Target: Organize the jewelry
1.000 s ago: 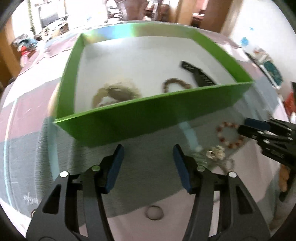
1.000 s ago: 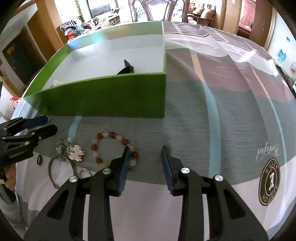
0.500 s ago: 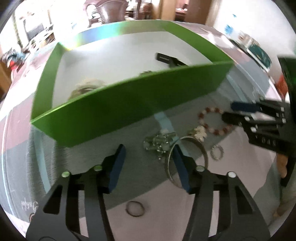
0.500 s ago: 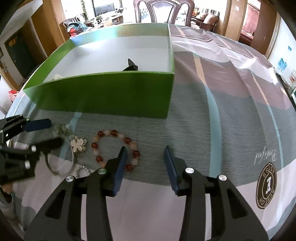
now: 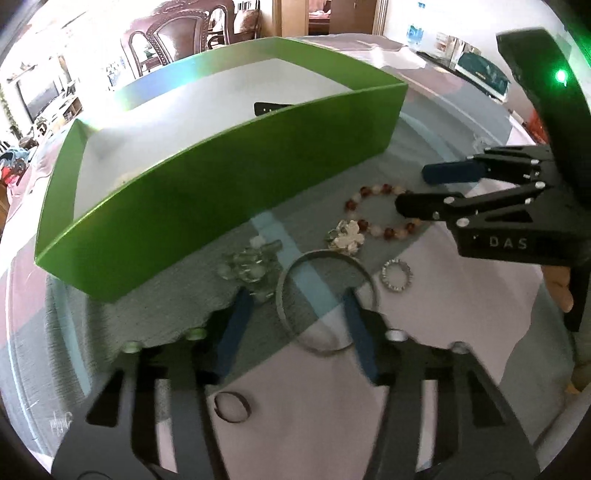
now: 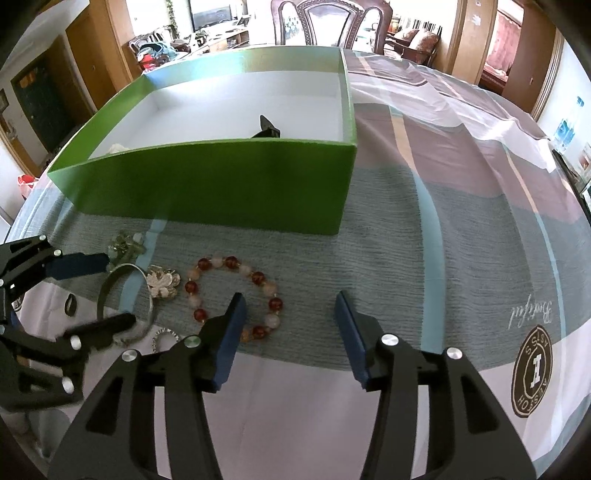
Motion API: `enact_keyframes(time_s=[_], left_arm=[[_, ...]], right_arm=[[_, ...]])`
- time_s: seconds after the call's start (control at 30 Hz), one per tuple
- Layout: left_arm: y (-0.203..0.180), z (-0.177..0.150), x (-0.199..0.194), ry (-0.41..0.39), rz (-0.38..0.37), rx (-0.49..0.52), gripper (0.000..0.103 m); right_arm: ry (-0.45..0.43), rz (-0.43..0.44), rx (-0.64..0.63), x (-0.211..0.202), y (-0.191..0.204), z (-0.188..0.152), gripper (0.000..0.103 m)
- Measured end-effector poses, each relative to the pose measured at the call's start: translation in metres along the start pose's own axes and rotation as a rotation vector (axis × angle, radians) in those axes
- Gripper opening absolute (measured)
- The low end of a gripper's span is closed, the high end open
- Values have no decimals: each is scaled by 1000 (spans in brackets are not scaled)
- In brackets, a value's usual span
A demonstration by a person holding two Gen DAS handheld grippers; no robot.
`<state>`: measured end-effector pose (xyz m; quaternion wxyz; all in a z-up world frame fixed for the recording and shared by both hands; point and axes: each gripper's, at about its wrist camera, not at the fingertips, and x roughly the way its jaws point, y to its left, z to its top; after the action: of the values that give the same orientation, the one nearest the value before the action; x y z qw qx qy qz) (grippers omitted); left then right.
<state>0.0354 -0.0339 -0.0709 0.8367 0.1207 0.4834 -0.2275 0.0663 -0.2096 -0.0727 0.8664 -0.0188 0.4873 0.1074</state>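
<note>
A green box (image 5: 229,184) with a white inside stands on the tablecloth; it also shows in the right wrist view (image 6: 221,184). Loose jewelry lies in front of it. My left gripper (image 5: 295,295) is open, its fingers straddling a silver bangle (image 5: 325,301). A clear crystal piece (image 5: 247,266), a flower brooch (image 5: 347,236), a small sparkly ring (image 5: 397,275) and a dark ring (image 5: 231,406) lie around it. My right gripper (image 6: 290,304) is open, its left finger over the red-and-white bead bracelet (image 6: 236,295).
A black item (image 6: 267,129) and pale jewelry (image 6: 116,148) lie inside the box. The striped tablecloth (image 6: 461,240) stretches to the right, with a round logo (image 6: 533,373). Chairs (image 6: 325,22) stand beyond the table.
My left gripper has moved right and down from the box wall to the bangle. My right gripper has opened wider and moved onto the bead bracelet.
</note>
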Motion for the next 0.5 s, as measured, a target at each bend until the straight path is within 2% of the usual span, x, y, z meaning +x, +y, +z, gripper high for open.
enact_keyframes(time_s=[0.17, 0.27, 0.37, 0.5], left_arm=[[5, -3, -3, 5, -74, -6, 39], [-1, 1, 1, 5, -98, -8, 47], [14, 4, 2, -13, -45, -87, 50], [46, 7, 0, -52, -45, -258, 50]], right_arm=[[-1, 0, 4, 1, -1, 1, 52], [-1, -3, 6, 1, -1, 1, 55], [-1, -6, 5, 2, -1, 2, 56], [-1, -7, 5, 2, 0, 1, 56]])
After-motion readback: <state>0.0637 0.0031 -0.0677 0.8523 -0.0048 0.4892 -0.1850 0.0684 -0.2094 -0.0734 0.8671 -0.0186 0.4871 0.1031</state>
